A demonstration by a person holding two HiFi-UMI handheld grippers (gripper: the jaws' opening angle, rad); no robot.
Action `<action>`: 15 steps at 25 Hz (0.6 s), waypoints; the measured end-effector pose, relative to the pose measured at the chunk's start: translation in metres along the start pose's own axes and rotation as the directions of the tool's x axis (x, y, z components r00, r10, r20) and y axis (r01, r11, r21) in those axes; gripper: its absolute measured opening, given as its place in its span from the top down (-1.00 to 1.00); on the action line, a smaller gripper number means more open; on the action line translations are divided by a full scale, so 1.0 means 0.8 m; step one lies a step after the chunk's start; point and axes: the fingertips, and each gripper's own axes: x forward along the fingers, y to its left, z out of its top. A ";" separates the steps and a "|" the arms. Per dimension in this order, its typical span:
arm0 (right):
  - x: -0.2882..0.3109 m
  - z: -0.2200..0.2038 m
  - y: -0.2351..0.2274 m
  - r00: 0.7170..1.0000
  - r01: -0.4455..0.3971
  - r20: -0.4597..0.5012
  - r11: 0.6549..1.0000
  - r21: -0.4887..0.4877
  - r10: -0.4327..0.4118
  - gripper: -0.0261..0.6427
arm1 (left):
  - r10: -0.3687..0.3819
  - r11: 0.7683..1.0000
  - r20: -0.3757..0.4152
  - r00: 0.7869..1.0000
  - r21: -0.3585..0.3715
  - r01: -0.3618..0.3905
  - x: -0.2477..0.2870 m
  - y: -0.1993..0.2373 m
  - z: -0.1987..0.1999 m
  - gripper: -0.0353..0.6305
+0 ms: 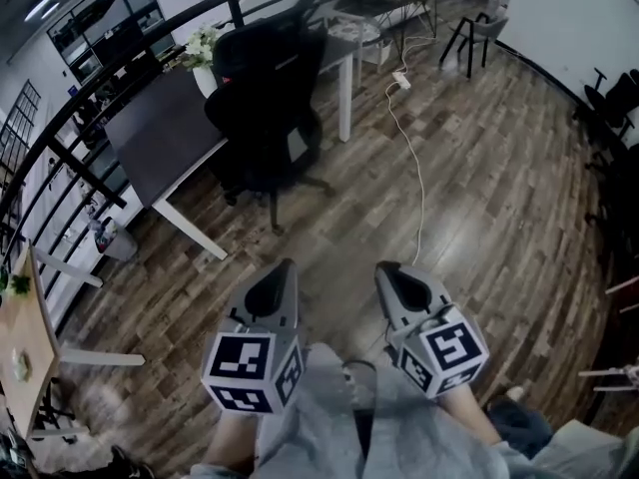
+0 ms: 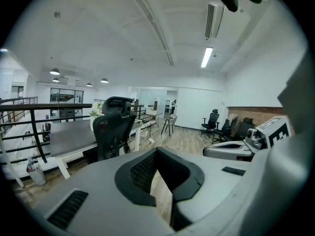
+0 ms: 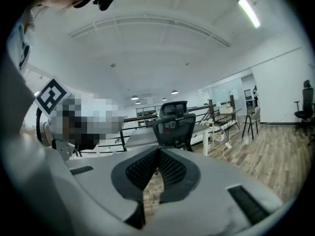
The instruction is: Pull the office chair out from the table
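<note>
Tucked against the dark table (image 1: 160, 133) at the far left, the office chair (image 1: 268, 108) stands with its back toward the person, well apart from both tools. A crooked pull could knock it against the table's white leg (image 1: 346, 98). Further right, the white cable (image 1: 419, 183) lying across the floor might snag a caster or a foot. The left gripper (image 1: 283, 267) has its jaws together on nothing. The right gripper (image 1: 385, 269) is likewise closed, empty and touching nothing.

Head view steeply downward; 2 gripper views near-level toward shared, distant office chair (image 1: 265, 98)
</note>
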 end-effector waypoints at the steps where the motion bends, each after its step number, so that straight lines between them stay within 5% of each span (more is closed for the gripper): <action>1: -0.006 -0.001 -0.009 1.000 0.014 0.003 1.000 0.002 -0.014 0.91 | -0.009 1.000 0.006 1.000 -0.005 0.009 0.003 -0.006 0.001 0.86; 15: -0.034 -0.021 -0.110 0.986 0.165 -0.007 0.985 0.057 -0.165 0.91 | -0.166 0.986 -0.002 0.986 0.010 0.166 0.105 -0.076 0.015 0.86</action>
